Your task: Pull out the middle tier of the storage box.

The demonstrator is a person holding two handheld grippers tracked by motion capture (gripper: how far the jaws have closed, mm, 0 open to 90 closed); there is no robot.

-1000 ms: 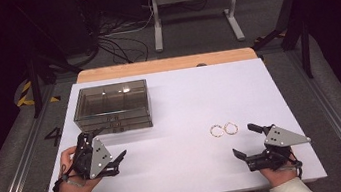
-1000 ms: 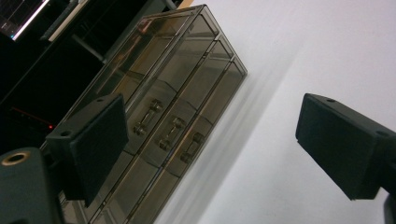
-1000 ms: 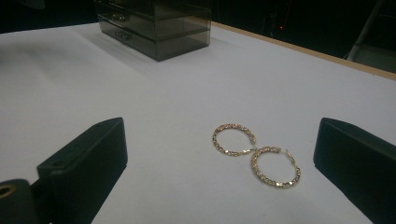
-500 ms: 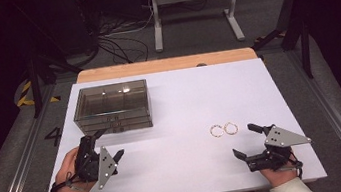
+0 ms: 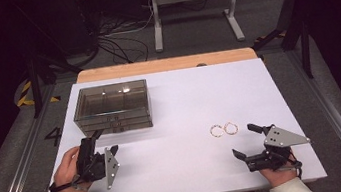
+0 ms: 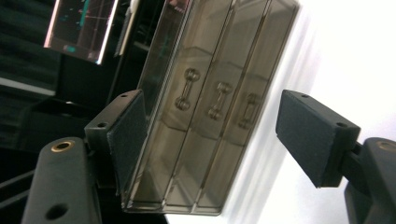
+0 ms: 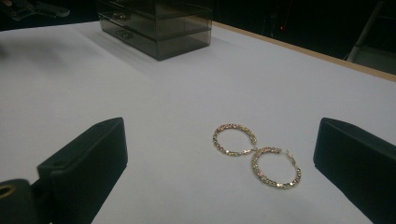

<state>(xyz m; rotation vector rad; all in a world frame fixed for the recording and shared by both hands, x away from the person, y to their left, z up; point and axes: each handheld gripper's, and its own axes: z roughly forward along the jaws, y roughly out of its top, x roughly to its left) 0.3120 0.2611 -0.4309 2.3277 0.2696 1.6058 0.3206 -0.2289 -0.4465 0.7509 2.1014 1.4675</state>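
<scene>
The left gripper (image 5: 107, 146) sits just in front of the drawer box (image 5: 112, 107), its jaws apart with nothing between them, though they have just been closing. The smoky, see-through box has three stacked drawers (image 6: 205, 107) with small handles, and no contents can be made out inside. To the right, the right gripper (image 5: 245, 141) rests with jaws spread wide, and two gold hoop earrings (image 7: 256, 154) lie touching on the white table (image 5: 185, 104) just ahead of them.

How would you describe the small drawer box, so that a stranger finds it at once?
Start at the white rectangular table. At its far left stands the smoky transparent plastic drawer box, with stacked drawers facing the person. Unlike the two flat gold hoop earrings nearby, it is tall, dark and see-through.
</scene>
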